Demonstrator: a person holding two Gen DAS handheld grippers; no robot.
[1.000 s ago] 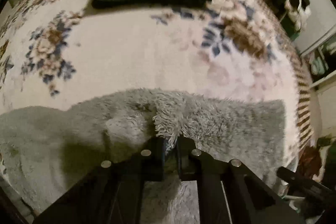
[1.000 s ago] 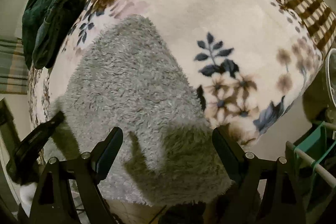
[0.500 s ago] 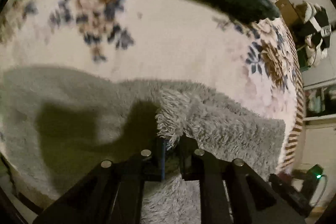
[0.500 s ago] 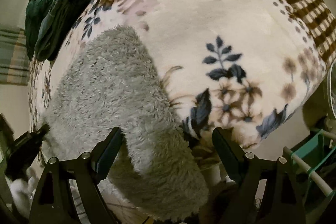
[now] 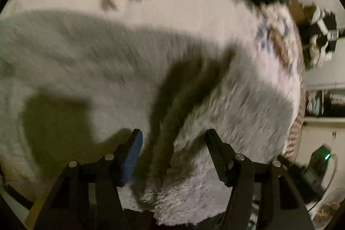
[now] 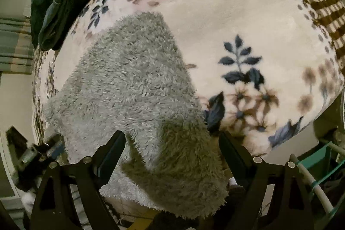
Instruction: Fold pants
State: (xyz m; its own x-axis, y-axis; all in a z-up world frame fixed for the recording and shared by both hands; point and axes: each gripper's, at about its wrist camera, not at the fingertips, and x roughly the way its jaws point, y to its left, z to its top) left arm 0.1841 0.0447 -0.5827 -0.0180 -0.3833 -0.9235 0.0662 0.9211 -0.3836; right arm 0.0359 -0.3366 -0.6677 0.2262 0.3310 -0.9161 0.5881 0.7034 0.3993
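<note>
Left tool (image 5: 173, 136) released, jaws spread over grey fleece pants (image 5: 107, 61). Right tool (image 6: 172, 139) likewise released above pants (image 6: 133, 83), which lie on floral bed blanket (image 6: 237, 3).

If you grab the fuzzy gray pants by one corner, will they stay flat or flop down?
Probably flop. The fuzzy gray pants already drape over the edge of the flowered blanket, so they look soft, not stiff. The shaggy pile should catch on the blanket rather than slide. They look thick yet likely light.
</note>
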